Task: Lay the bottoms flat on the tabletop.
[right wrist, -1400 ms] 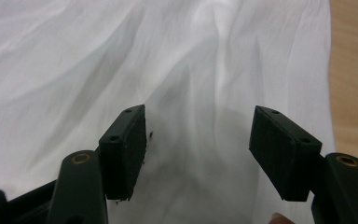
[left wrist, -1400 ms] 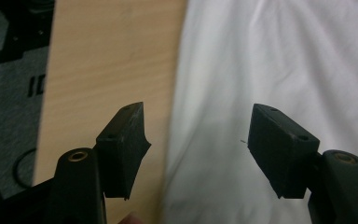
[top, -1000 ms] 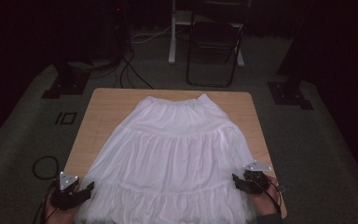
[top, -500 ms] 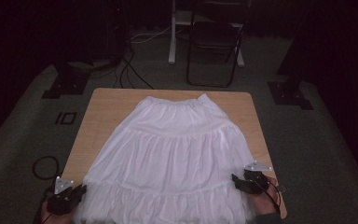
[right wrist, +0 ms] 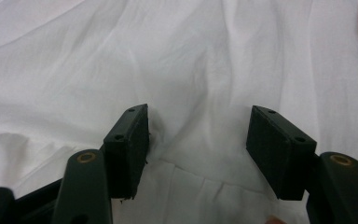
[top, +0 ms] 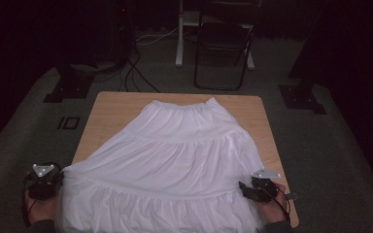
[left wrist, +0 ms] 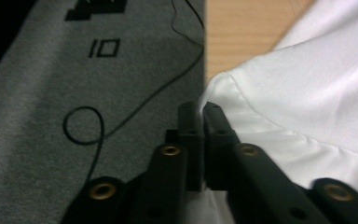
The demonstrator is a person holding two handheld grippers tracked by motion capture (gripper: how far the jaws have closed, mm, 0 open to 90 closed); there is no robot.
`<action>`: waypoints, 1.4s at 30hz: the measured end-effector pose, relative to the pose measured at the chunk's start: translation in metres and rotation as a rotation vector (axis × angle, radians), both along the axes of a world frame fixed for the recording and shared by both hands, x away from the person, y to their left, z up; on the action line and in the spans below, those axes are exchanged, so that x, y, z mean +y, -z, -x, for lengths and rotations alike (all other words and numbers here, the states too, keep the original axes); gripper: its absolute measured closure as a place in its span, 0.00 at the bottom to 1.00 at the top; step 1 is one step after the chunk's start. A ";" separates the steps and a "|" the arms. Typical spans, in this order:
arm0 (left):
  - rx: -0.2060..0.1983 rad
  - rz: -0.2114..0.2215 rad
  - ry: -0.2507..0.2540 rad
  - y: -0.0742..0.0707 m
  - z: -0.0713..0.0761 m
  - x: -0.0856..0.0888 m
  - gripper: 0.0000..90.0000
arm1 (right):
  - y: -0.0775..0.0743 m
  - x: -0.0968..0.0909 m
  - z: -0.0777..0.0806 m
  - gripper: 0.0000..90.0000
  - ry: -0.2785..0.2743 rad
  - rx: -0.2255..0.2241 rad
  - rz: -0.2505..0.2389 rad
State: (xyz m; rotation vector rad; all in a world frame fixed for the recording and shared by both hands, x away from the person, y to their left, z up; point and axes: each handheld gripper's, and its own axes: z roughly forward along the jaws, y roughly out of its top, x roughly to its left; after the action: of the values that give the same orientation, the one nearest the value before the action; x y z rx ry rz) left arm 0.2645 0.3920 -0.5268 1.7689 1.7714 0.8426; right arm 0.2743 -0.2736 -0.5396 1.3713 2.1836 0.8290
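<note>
Left tongs (left wrist: 200, 112) pinch the white skirt's (top: 175, 165) edge, having just eased slightly; right tongs (right wrist: 198, 140) gape over its hem. Skirt lies spread on the wooden table (top: 111, 109); beyond it, grey carpet (top: 34, 131), a chair (top: 223, 48).

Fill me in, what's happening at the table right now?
A person is working a white skirt spread flat on the wooden table, waistband at the far end. The left claw is pinched on the skirt's left edge, off the table's side; its jaws have just been easing open slightly, cloth between them. The right claw stands open over the skirt's right side near the hem, gripping nothing.
</note>
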 end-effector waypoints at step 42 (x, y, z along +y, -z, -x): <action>-0.042 0.144 0.246 0.019 -0.016 -0.084 0.51 | -0.005 -0.085 0.069 0.99 0.235 0.050 0.066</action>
State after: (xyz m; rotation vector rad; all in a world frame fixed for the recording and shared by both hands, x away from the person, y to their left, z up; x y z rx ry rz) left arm 0.2802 0.3082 -0.5459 1.8135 1.5091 0.6304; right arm 0.2055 -0.3585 -0.5344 1.5924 2.0163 0.6366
